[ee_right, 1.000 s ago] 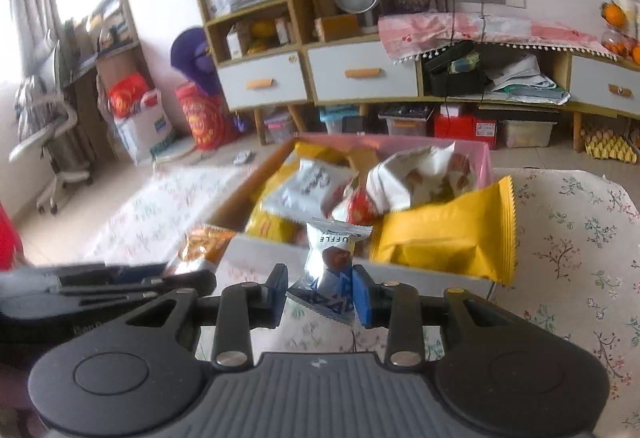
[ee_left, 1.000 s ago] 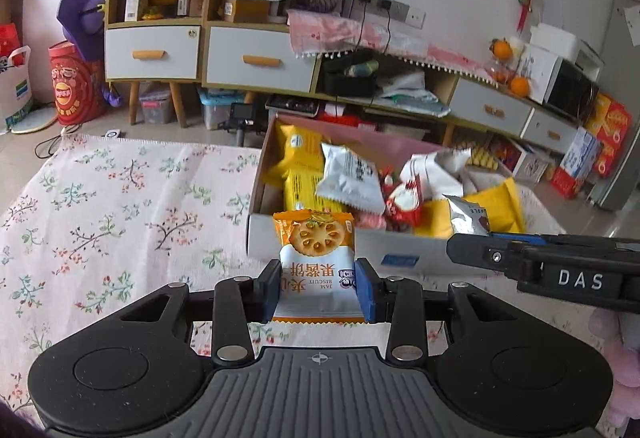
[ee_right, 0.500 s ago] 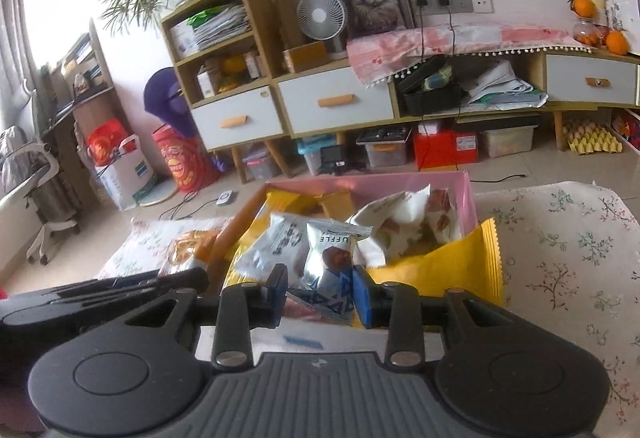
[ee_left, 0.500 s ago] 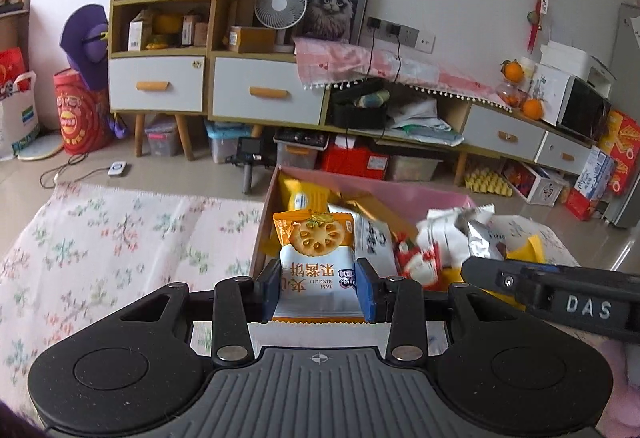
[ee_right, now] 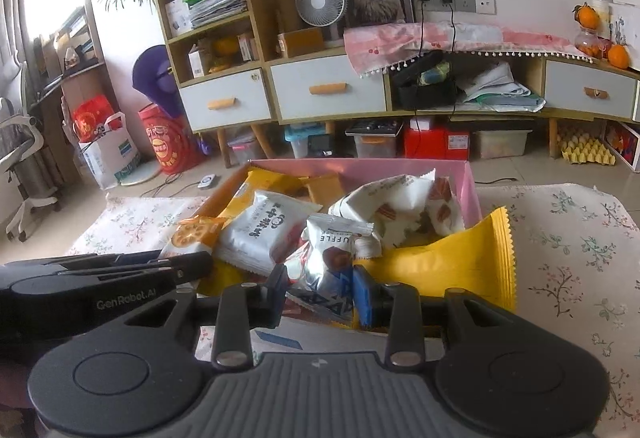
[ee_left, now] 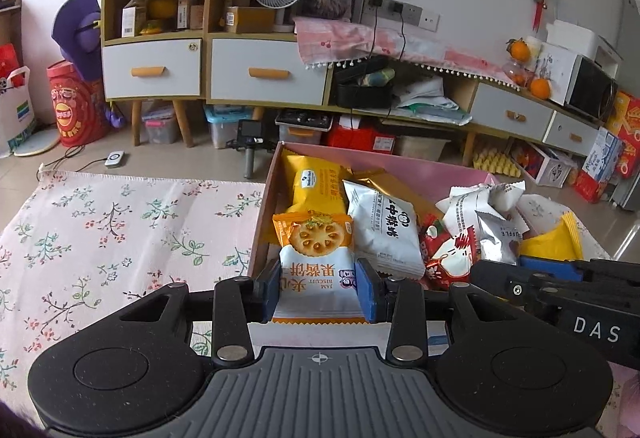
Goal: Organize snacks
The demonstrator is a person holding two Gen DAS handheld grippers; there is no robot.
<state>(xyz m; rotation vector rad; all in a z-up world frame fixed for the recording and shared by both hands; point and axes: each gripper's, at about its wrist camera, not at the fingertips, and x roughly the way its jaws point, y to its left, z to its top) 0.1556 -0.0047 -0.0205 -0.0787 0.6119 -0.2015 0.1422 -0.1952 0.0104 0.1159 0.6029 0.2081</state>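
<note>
Left wrist view, tongs [ee_left: 319, 288] clamping jam biscuit packet [ee_left: 314, 258], upright, long axis vertical

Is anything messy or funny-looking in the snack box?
Yes. The snacks in the pink box lie in a jumble, tilted and overlapping. The big yellow bag leans over the box's front edge. The crumpled white wrapper near the back looks scrunched.
</note>
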